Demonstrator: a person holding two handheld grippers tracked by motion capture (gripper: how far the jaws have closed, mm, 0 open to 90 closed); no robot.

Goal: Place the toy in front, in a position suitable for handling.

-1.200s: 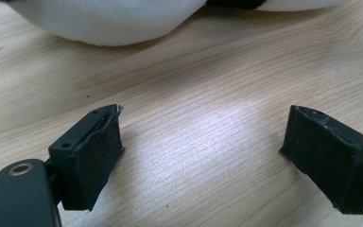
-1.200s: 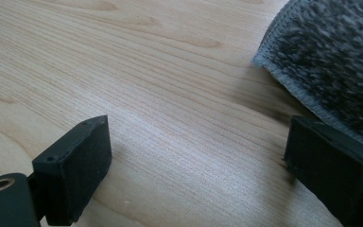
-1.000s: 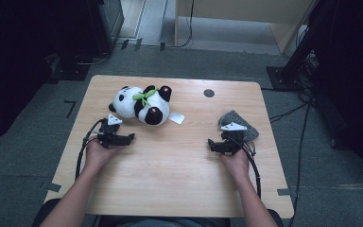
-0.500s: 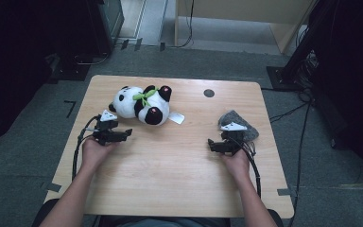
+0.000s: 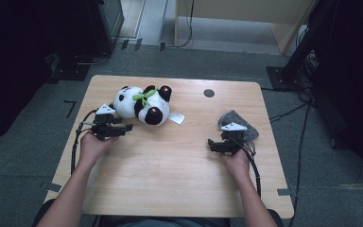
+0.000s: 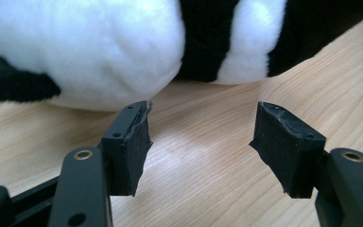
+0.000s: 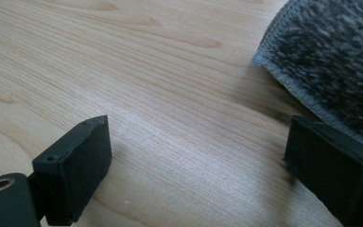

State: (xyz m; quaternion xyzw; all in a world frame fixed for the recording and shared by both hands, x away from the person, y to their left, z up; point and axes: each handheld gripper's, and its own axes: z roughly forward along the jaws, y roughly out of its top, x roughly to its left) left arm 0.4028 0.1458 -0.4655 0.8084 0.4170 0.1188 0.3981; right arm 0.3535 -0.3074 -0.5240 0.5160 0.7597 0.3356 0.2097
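Our left gripper (image 5: 125, 127) has just been narrowing its jaws, nothing between them yet, beside the plush panda (image 5: 142, 104) near the table's (image 5: 179, 179) far left corner: we judge a grasp is starting. Our right gripper (image 5: 211, 144) rests released.

panda (image 5: 144, 104) left on table (image 5: 179, 179), cloth (image 5: 238, 124) right

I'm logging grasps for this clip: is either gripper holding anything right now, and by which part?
Nothing is held. The left gripper has just been closing, with bare table between its jaws, short of the plush panda. The right gripper is open beside the grey cloth.
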